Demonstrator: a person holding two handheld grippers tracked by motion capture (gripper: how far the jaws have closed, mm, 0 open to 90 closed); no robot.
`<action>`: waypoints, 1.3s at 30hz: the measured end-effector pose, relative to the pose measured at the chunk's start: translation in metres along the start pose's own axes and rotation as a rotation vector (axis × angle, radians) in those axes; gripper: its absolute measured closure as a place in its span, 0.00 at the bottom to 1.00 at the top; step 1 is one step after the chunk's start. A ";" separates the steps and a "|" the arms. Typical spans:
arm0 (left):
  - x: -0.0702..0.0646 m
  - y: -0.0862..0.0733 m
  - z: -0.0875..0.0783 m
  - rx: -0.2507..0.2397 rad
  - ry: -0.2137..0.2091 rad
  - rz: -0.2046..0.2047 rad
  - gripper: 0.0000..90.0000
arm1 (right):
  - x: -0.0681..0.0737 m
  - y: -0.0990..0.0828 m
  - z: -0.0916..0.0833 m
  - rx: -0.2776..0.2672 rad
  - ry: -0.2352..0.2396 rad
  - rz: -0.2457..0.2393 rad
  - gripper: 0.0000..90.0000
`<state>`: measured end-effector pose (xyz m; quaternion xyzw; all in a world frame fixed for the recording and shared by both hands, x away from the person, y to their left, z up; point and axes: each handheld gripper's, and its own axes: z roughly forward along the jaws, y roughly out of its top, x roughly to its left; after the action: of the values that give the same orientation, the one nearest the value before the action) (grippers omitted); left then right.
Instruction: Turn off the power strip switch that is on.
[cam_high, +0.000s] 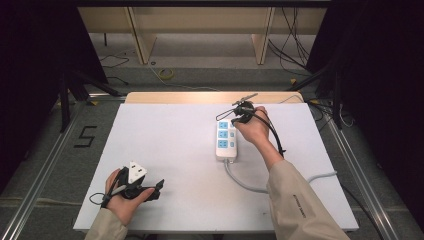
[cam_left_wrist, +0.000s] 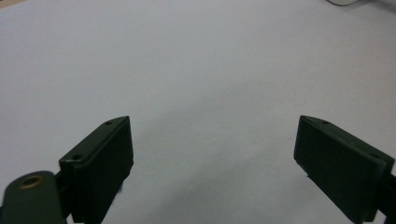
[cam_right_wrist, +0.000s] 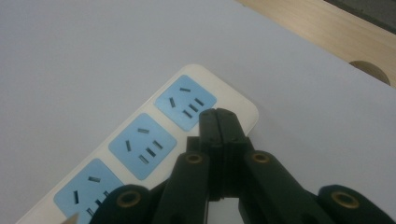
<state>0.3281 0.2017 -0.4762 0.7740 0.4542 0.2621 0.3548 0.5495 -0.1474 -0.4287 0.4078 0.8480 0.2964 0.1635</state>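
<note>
Nearest the person, the left gripper (cam_high: 159, 189) is held low over the white table (cam_high: 165, 145), well apart from the power strip (cam_high: 226, 140) and on its near-left side. In the left gripper view its jaws are spread wide, with nothing but bare tabletop between them.

Farther out, the power strip is laid flat just right of the table's middle. Its long axis is run from near to far, and its grey cable (cam_high: 245, 181) is led off the near end, curving away to the right. Three pale blue socket faces (cam_right_wrist: 142, 145) are set in a row on a white body with rounded corners; small blue squares beside them — likely switches — are seen in the high view.

The right gripper (cam_right_wrist: 218, 122) is poised at the strip's far end, and it is clearly the nearer of the two. Its jaws are pressed together with nothing held between them, and their tips are seen right at the edge of the farthest socket — whether contact is made cannot be told. The strip is thus stretched from the tips back toward the person, so any push or press is judged to fall to the right hand (cam_high: 256, 131).
</note>
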 end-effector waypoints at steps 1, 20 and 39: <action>0.000 0.000 0.000 0.000 0.000 0.001 0.13 | 0.000 0.000 0.000 0.000 -0.001 0.001 1.00; 0.000 0.000 0.000 0.001 -0.001 0.002 0.13 | 0.000 0.005 0.008 0.013 -0.005 0.007 1.00; 0.001 0.000 -0.001 -0.003 -0.001 0.003 0.13 | -0.001 0.006 0.017 0.024 -0.004 0.024 1.00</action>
<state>0.3279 0.2023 -0.4757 0.7742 0.4525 0.2628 0.3561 0.5627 -0.1390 -0.4385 0.4206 0.8462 0.2873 0.1568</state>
